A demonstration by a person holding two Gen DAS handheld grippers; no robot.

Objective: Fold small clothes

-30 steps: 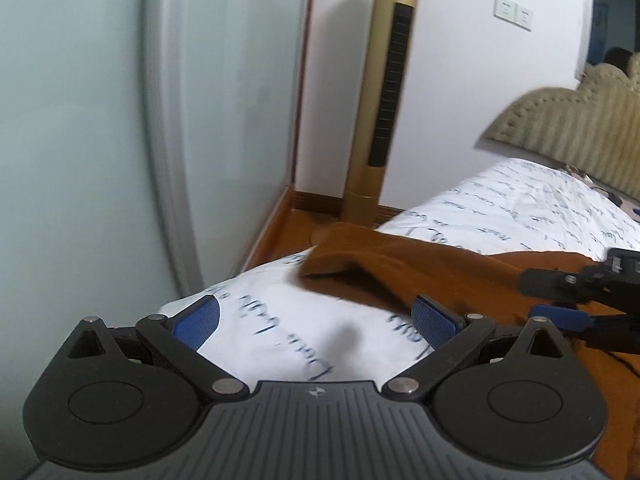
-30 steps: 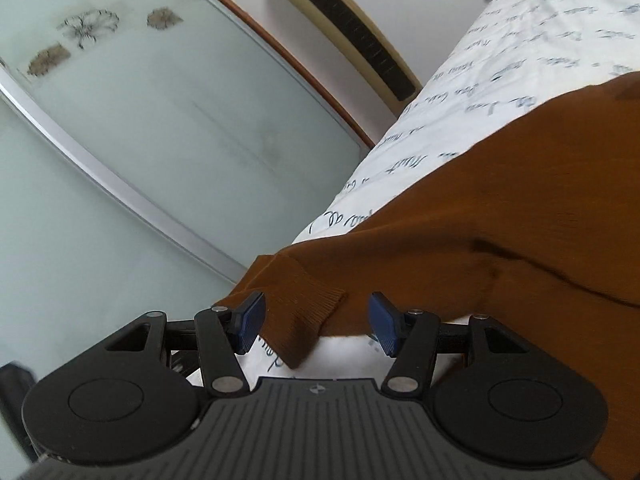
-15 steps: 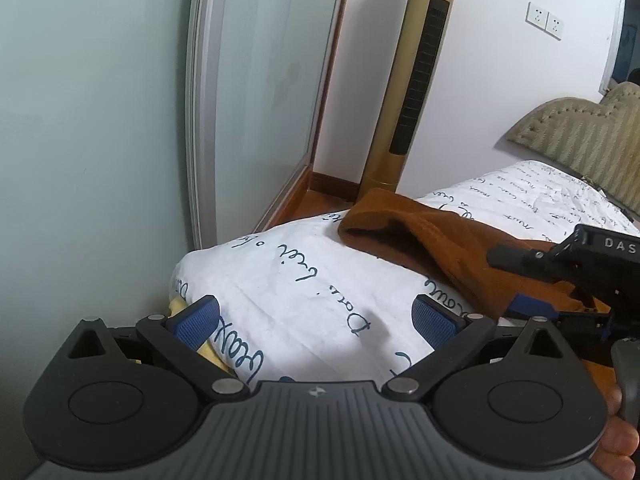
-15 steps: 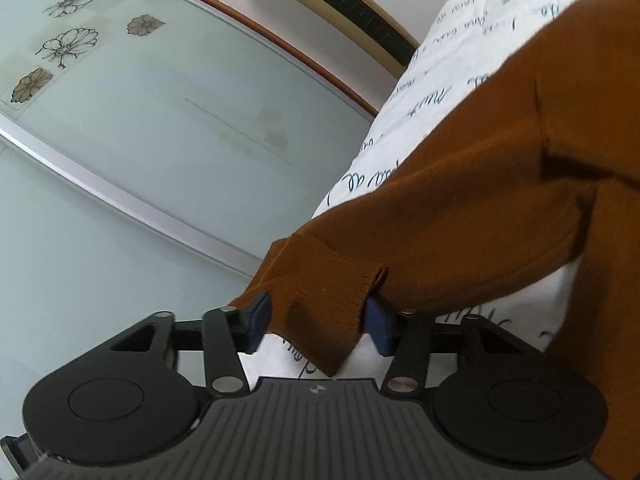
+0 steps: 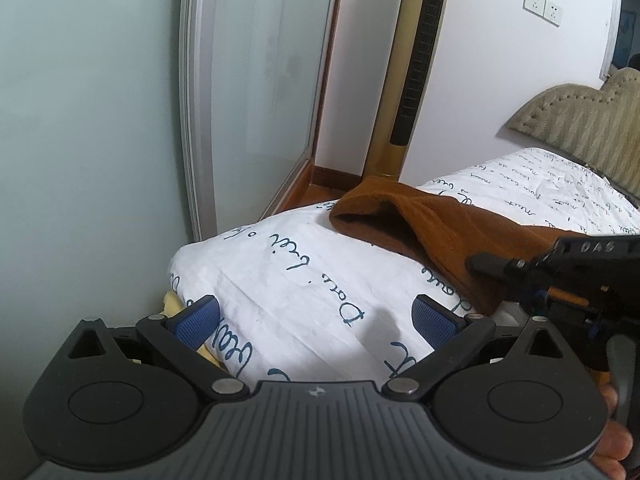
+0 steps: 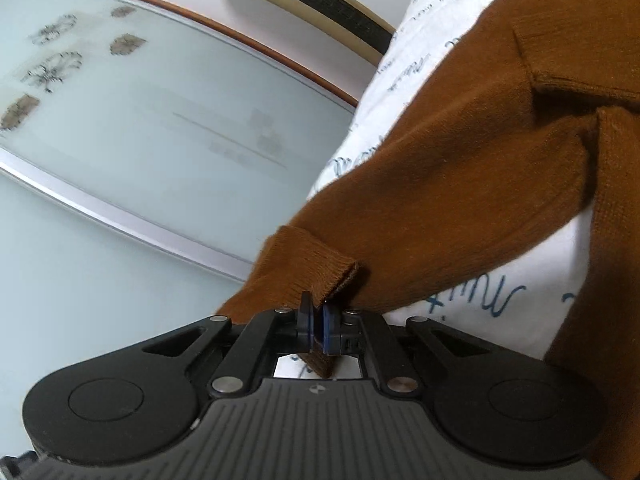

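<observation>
A small brown knit sweater (image 5: 432,224) lies on a white bed cover (image 5: 304,280) printed with blue handwriting. My left gripper (image 5: 316,318) is open and empty, above the near corner of the bed, short of the sweater. My right gripper (image 6: 318,320) is shut on the ribbed cuff (image 6: 316,264) of a sleeve of the sweater (image 6: 460,184), which it lifts off the cover. The right gripper also shows at the right edge of the left wrist view (image 5: 560,268), beside the sweater.
A frosted glass sliding door (image 5: 248,80) with a silver frame stands left of the bed. A gold tower fan (image 5: 412,68) stands by the white wall behind. A padded beige headboard (image 5: 580,128) is at the far right. A yellow layer (image 5: 176,304) shows under the cover's corner.
My right gripper has closed on the sleeve cuff, which was between open jaws before, and lifted it. My left gripper has drawn back from the sweater towards the bed corner, staying open.
</observation>
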